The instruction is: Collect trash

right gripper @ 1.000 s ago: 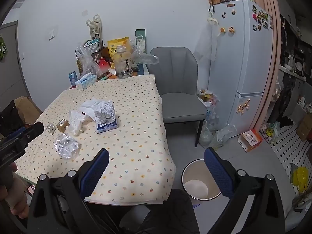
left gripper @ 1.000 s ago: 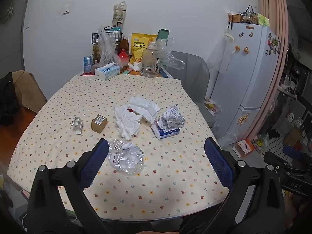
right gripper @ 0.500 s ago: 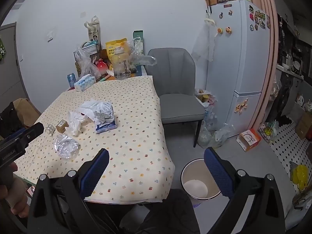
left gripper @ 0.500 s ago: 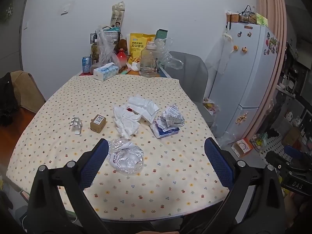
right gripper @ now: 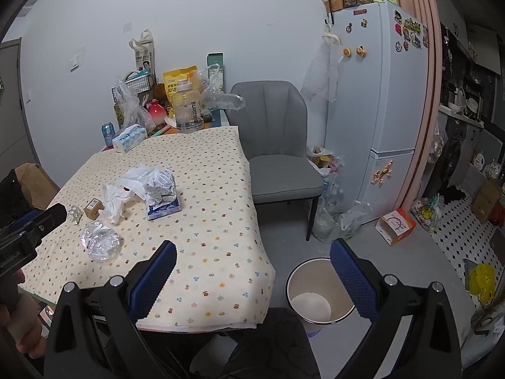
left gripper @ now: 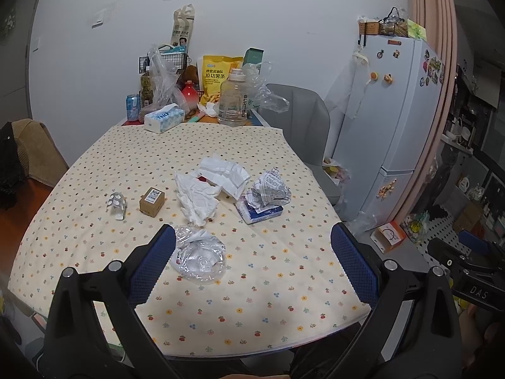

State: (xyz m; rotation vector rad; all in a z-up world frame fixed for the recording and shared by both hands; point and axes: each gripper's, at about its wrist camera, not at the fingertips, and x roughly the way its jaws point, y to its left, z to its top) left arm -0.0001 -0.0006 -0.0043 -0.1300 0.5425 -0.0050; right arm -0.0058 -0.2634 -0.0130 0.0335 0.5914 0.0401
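Trash lies on the dotted tablecloth [left gripper: 268,284]: a crumpled clear plastic wrapper [left gripper: 199,257], white tissues [left gripper: 199,199], a crumpled printed paper [left gripper: 270,189] on a blue tissue pack [left gripper: 258,213], a small cardboard box [left gripper: 152,201] and a foil blister pack [left gripper: 116,203]. My left gripper [left gripper: 252,263] hovers open above the table's near edge, its left finger beside the wrapper. My right gripper [right gripper: 252,279] hangs open over the table's near right corner. On the floor below it stands a white bin [right gripper: 318,293]. The wrapper [right gripper: 100,244] and the paper [right gripper: 159,186] show there too.
At the far end stand a tissue box [left gripper: 164,117], a big water bottle [left gripper: 235,101], a snack bag [left gripper: 217,79] and a can [left gripper: 133,107]. A grey chair [right gripper: 277,158] is right of the table, then a fridge [right gripper: 378,110] and floor bags.
Both views have shifted slightly downward and closer to the table. Nothing on the table has moved, and both grippers remain open.
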